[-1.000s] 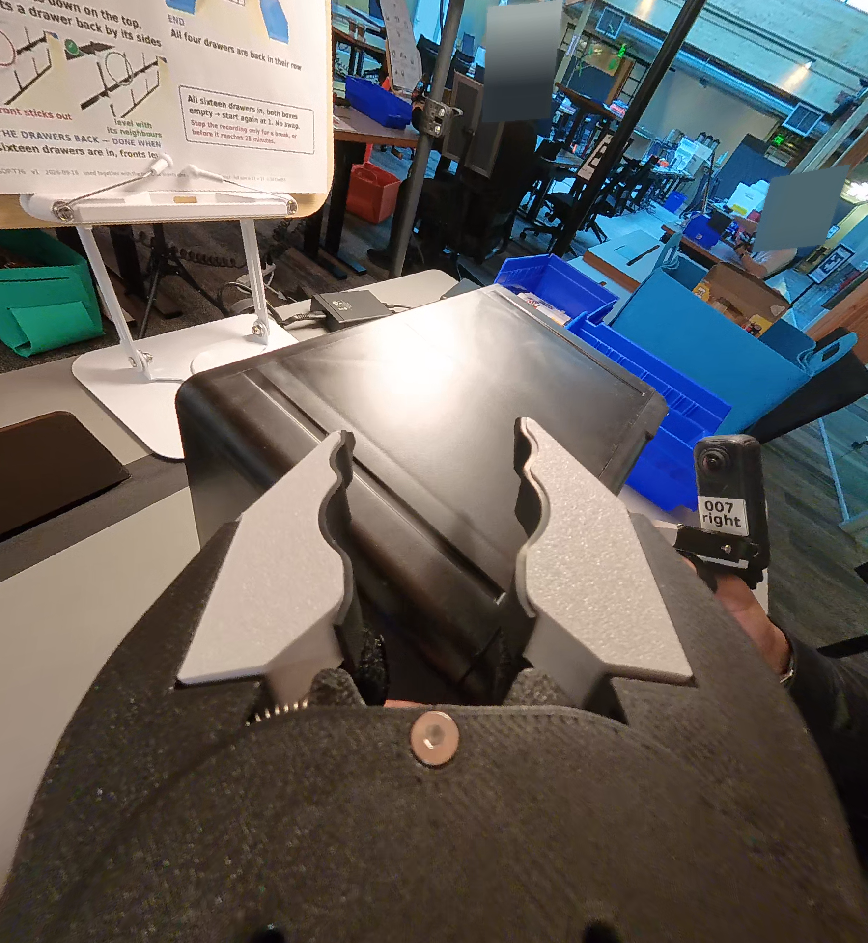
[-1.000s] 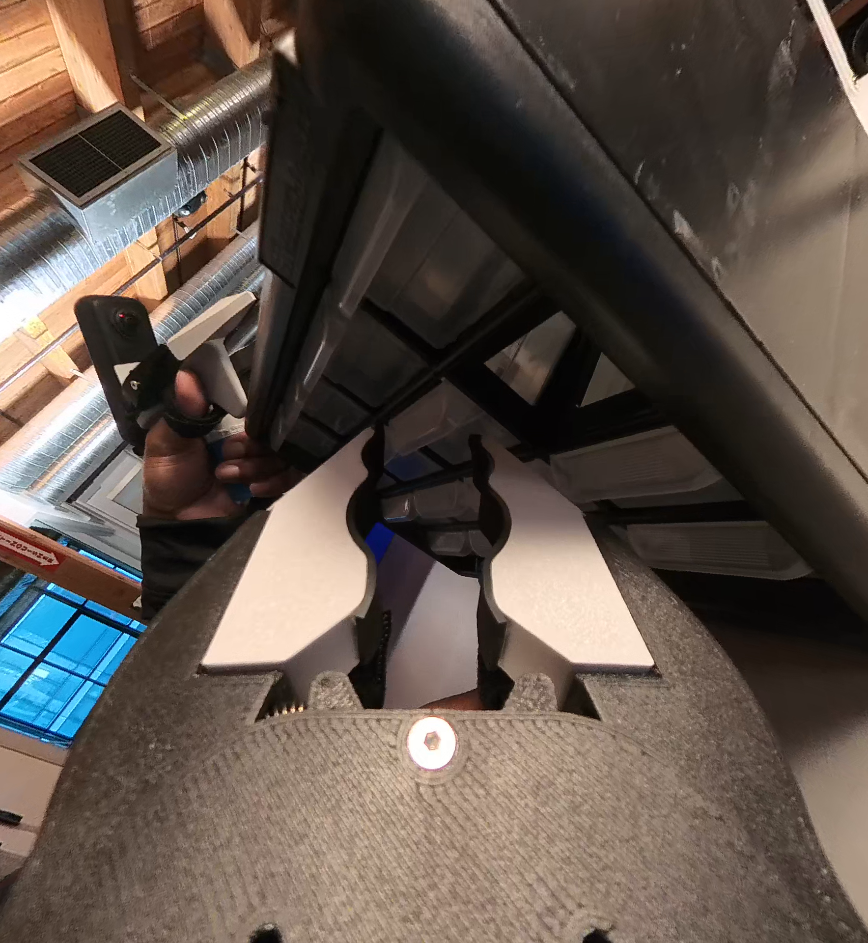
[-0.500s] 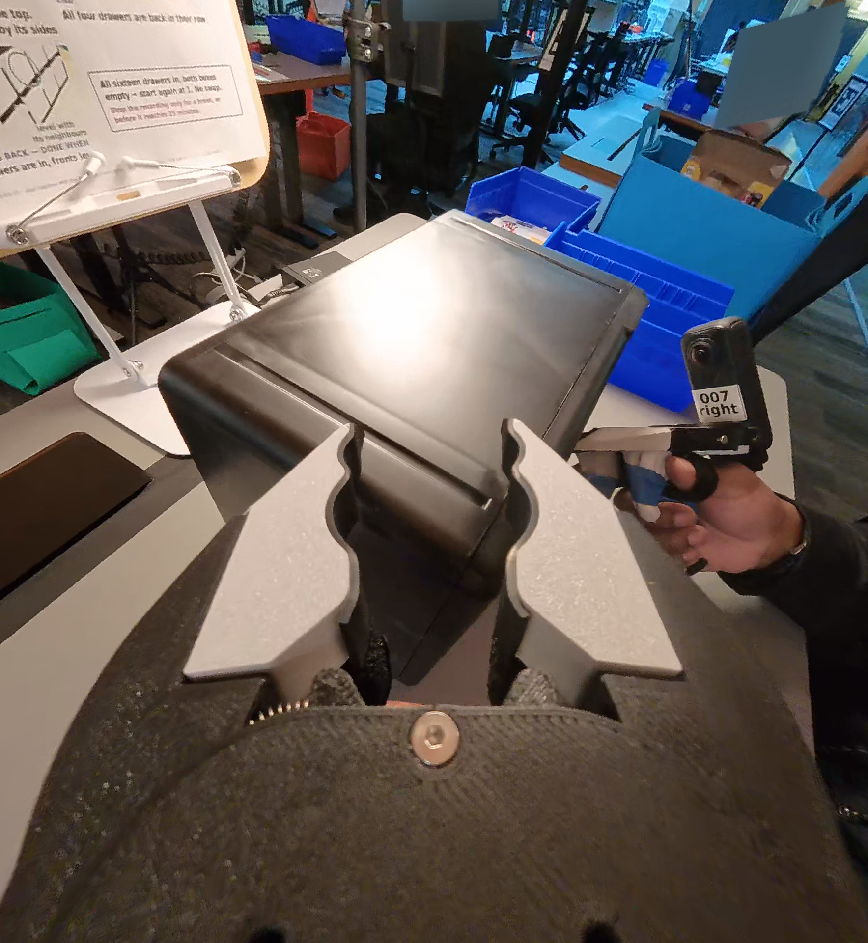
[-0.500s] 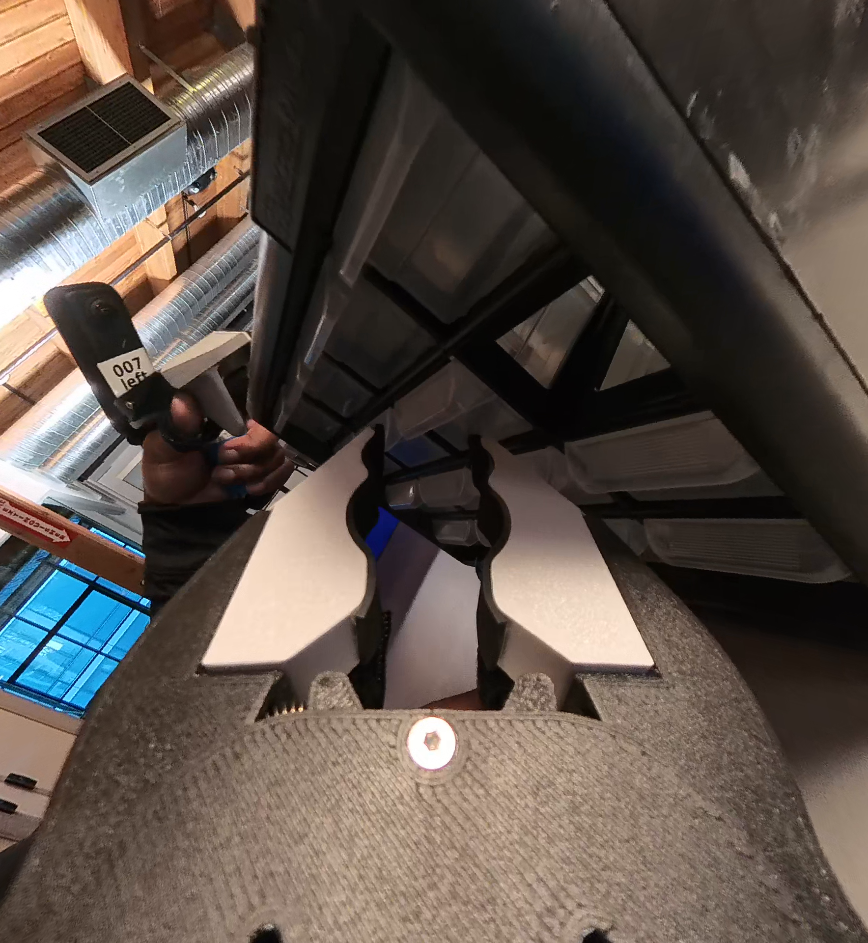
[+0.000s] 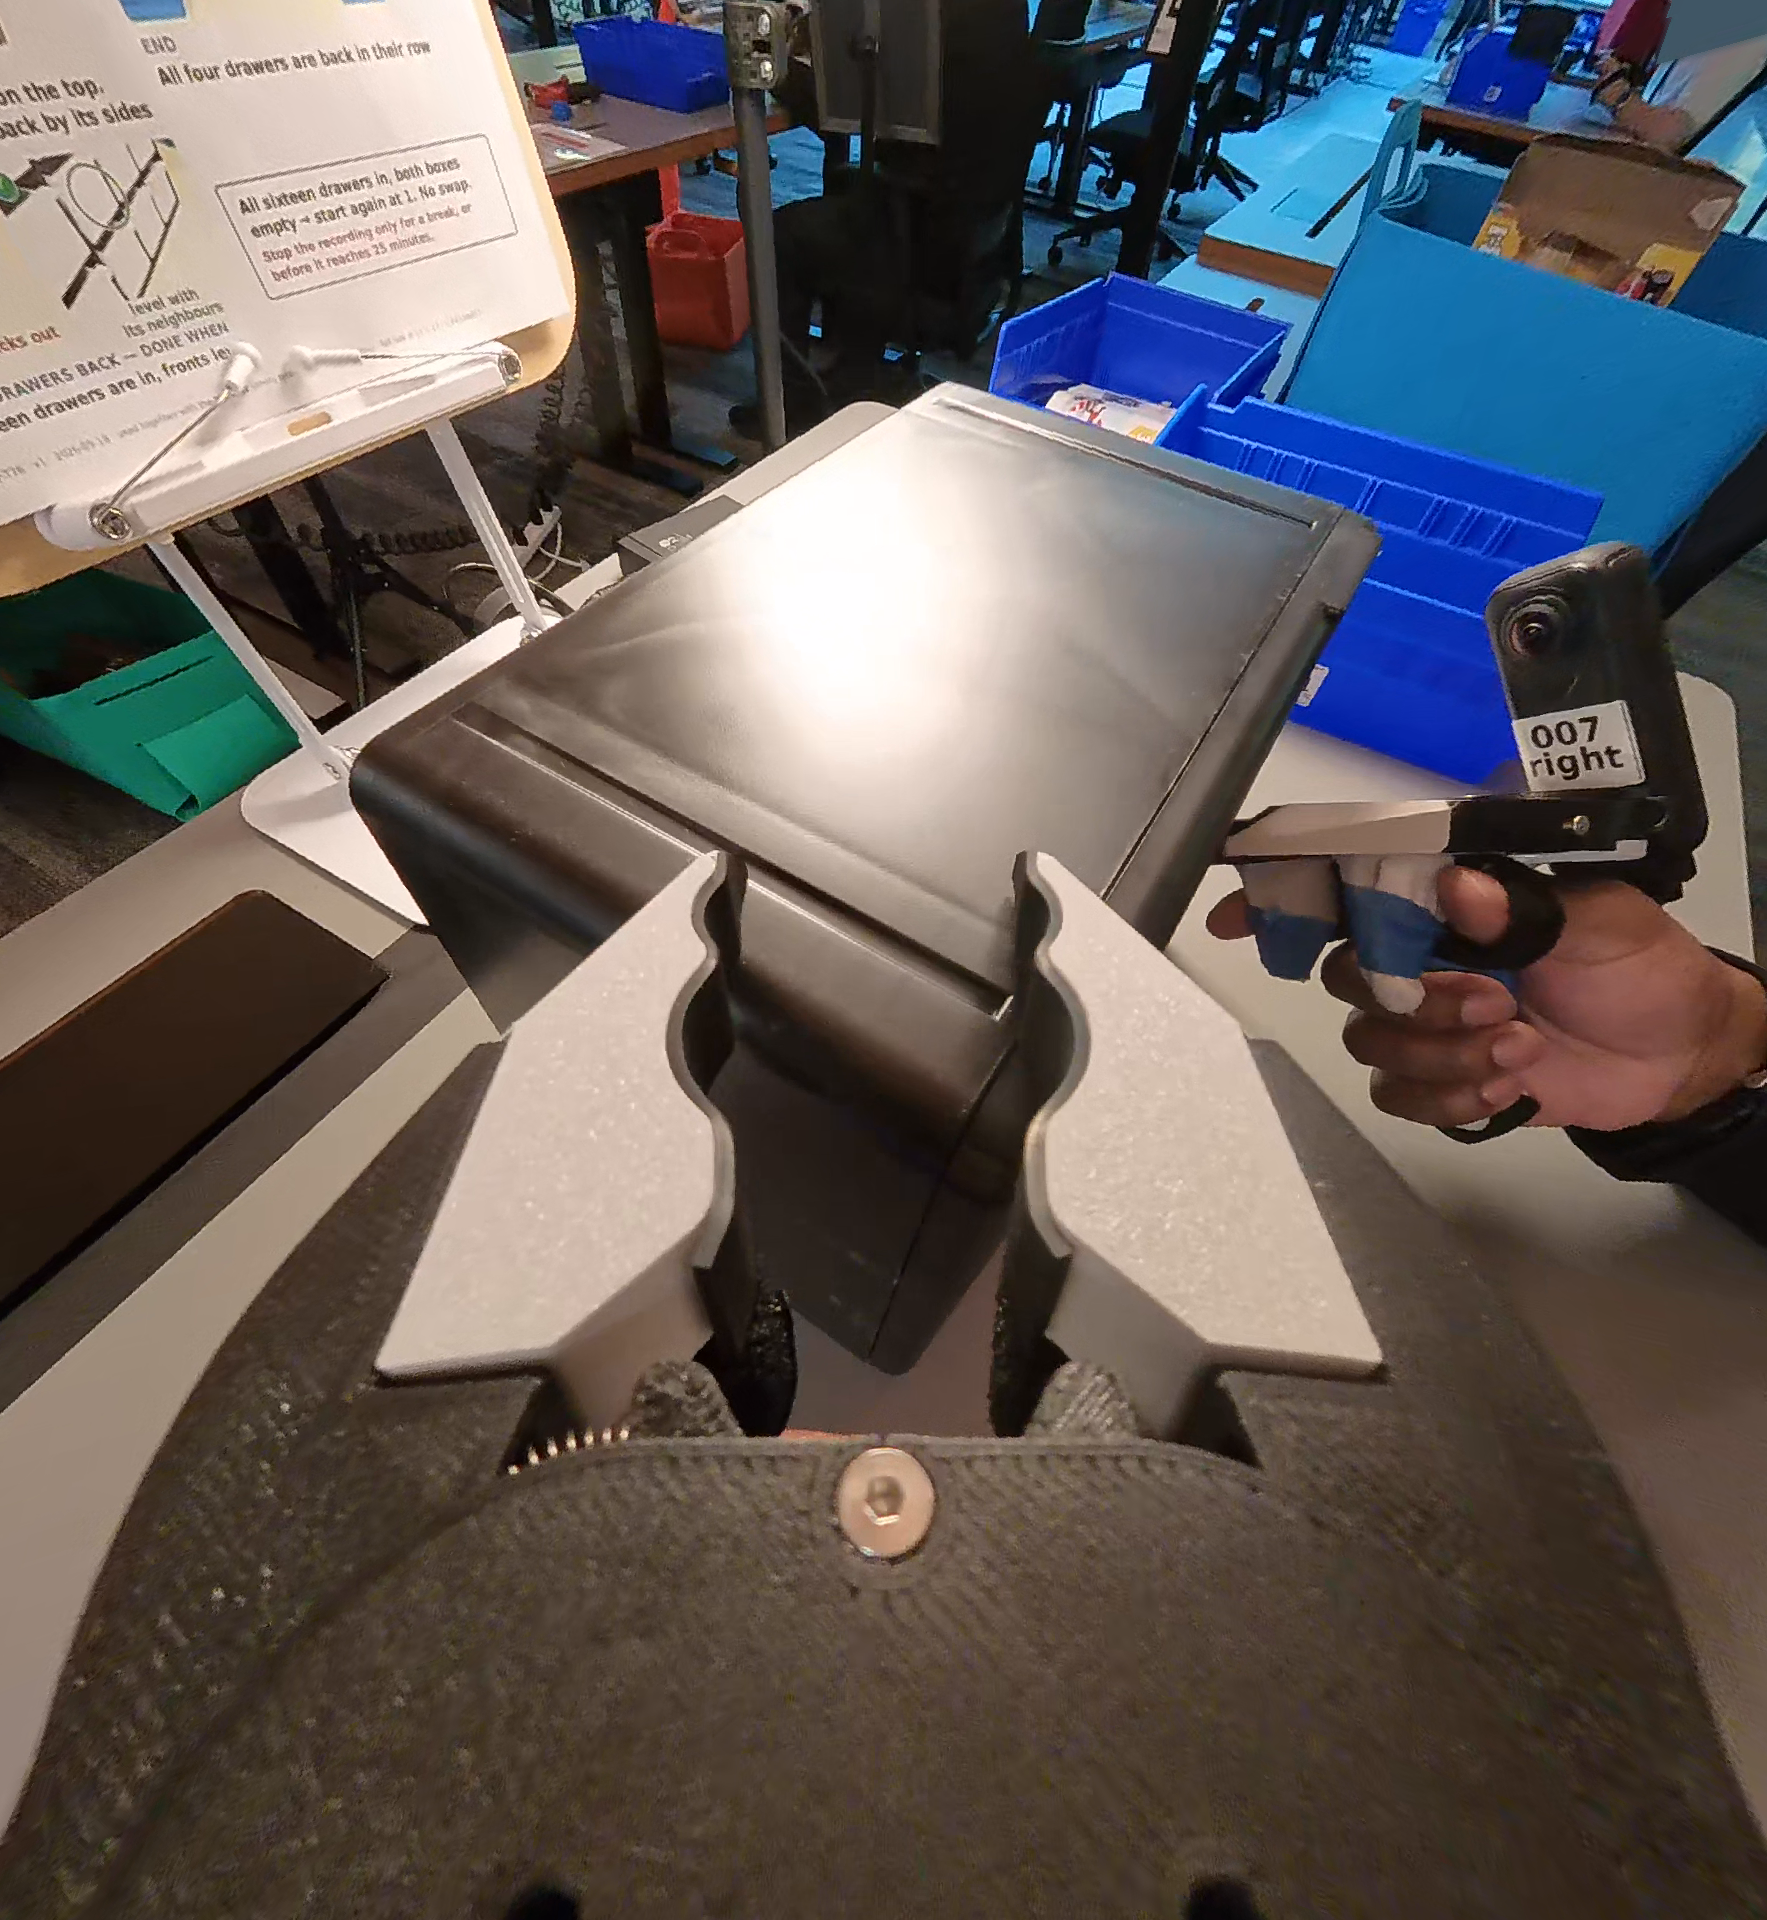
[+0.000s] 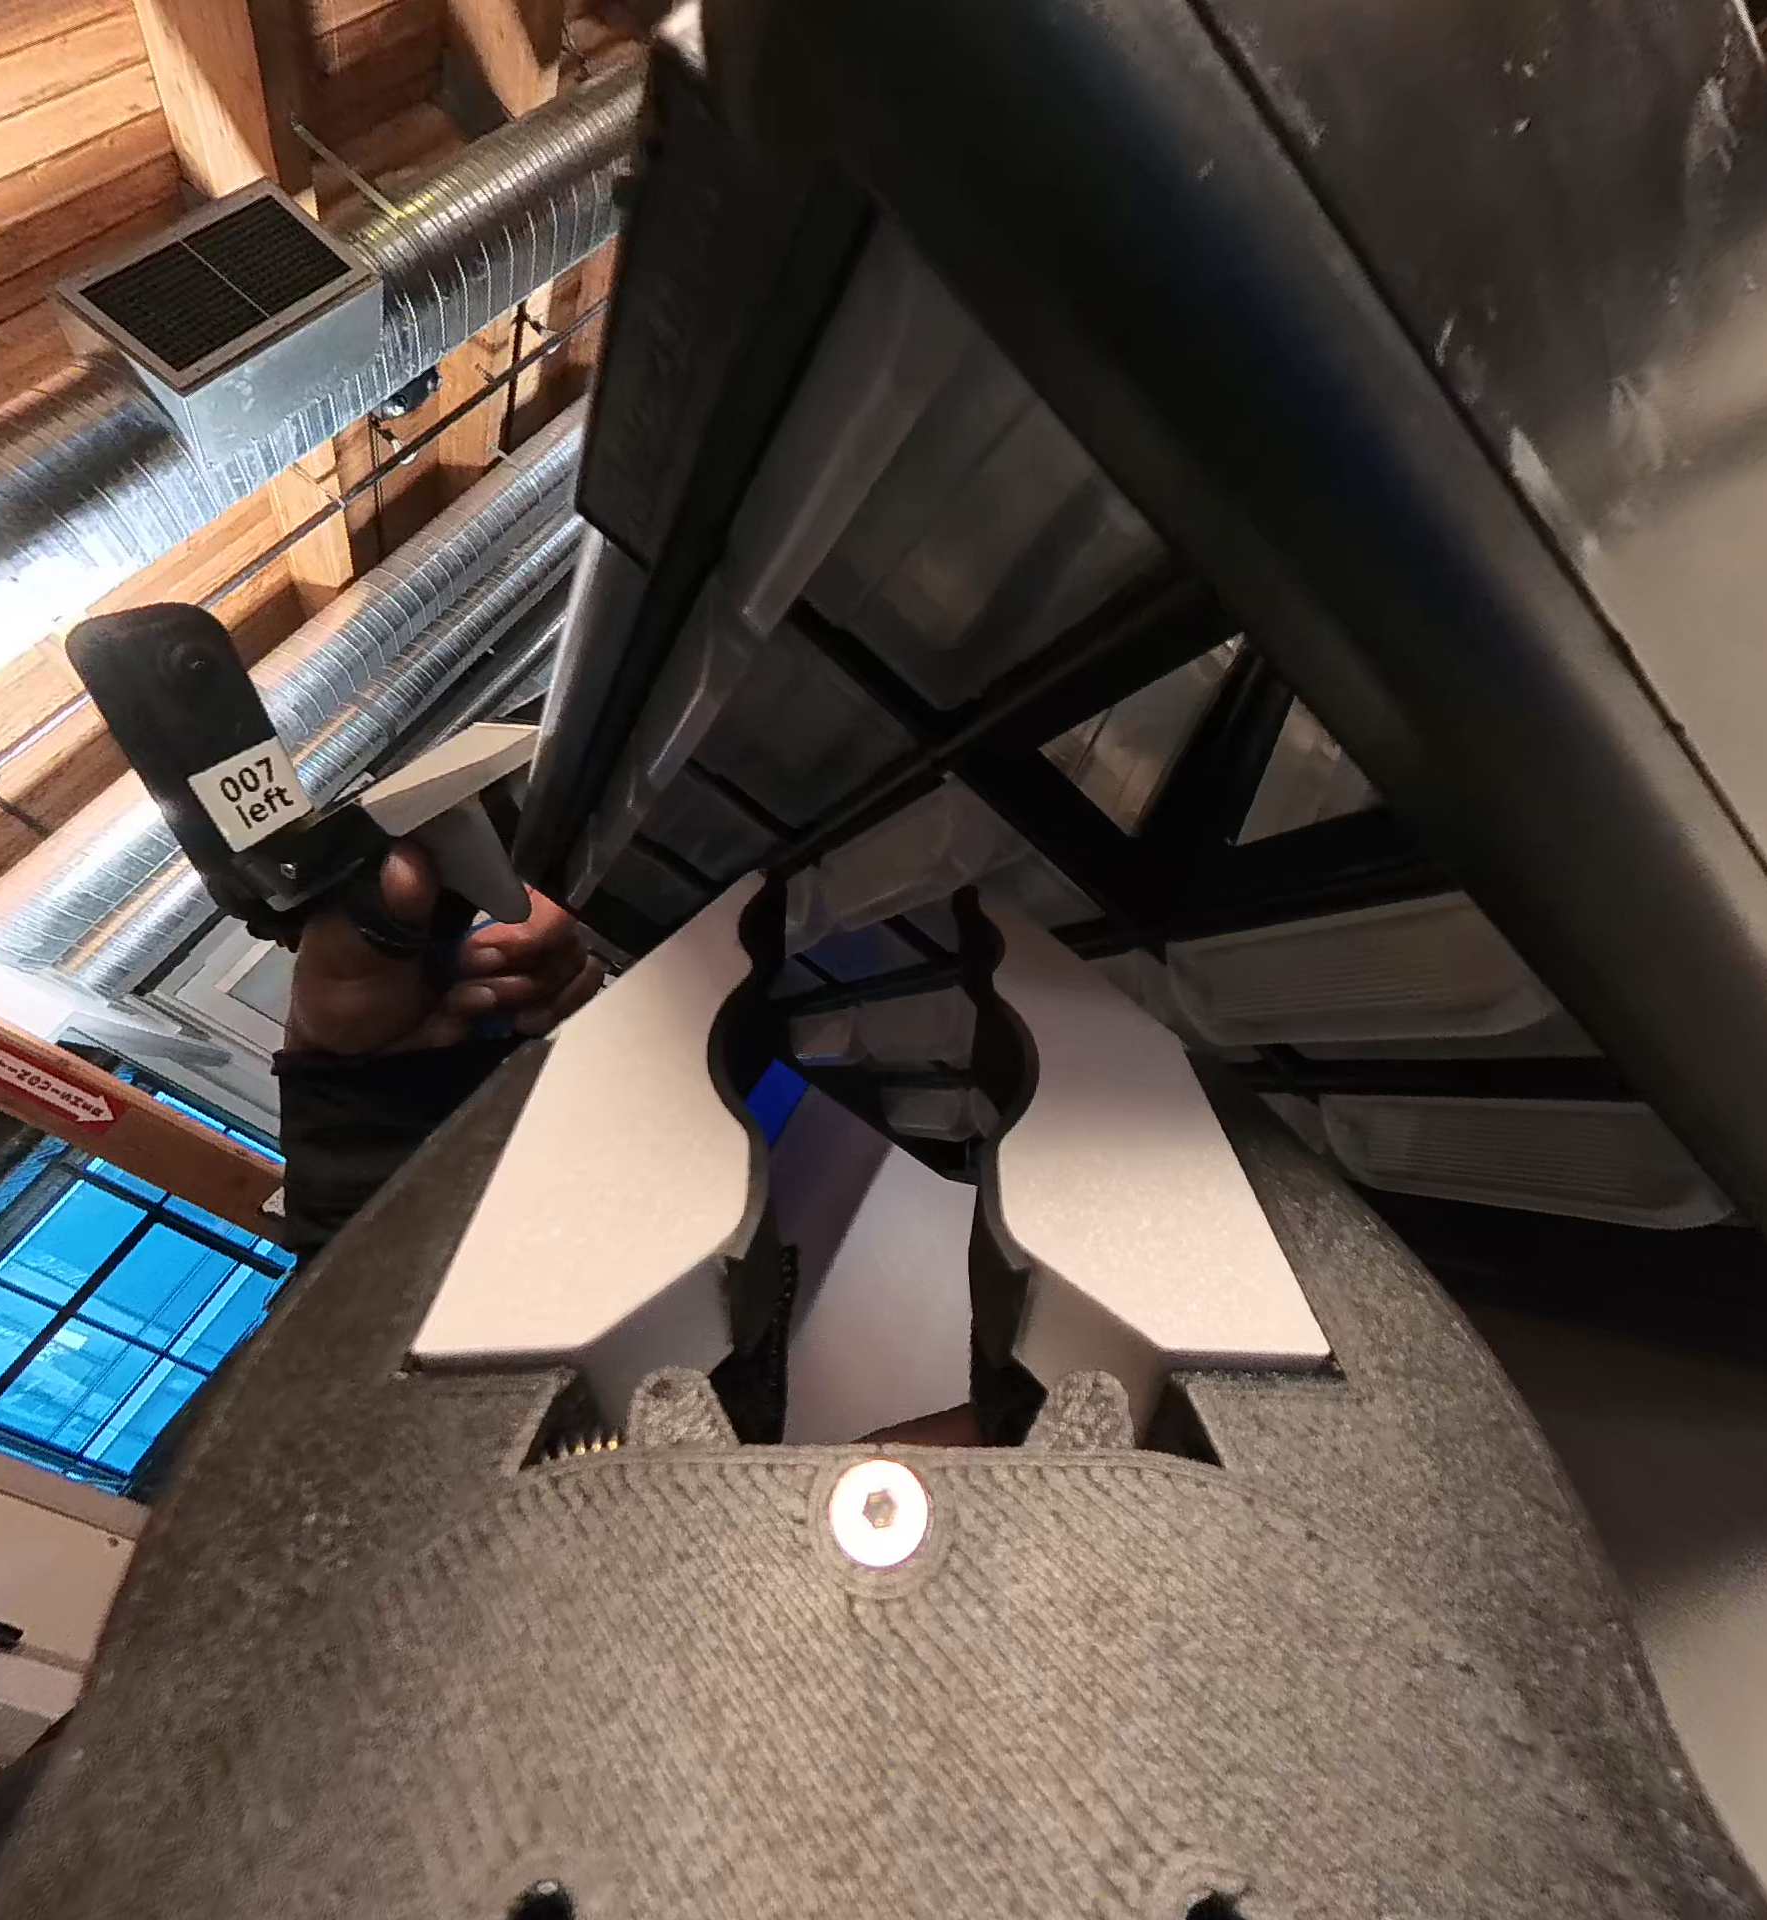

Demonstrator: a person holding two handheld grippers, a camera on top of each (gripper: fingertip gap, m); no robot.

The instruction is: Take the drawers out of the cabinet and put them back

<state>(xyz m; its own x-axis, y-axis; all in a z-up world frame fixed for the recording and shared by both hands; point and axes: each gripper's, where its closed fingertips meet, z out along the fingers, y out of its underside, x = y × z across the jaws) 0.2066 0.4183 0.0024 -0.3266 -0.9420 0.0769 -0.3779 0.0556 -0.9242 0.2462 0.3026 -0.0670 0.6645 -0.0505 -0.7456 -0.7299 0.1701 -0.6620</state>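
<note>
left gripper [image 5: 877,914]: jaws parted, straddling near top corner of glossy black plastic cabinet [image 5: 889,665], contact unclear | right gripper [image 6: 871,935]: parted, holding nothing, below its tilted front | clear plastic drawers [image 6: 920,582] ahead, seated | likely tipping the cabinet | grey table [image 5: 1544,1351] open rightward

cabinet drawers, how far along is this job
Done: several clear drawers sit in the black cabinet, though some slots beside them look empty. In hand: nothing; the left gripper and right gripper are both open, one near each side of the cabinet. Left: filling the remaining slots.
</note>
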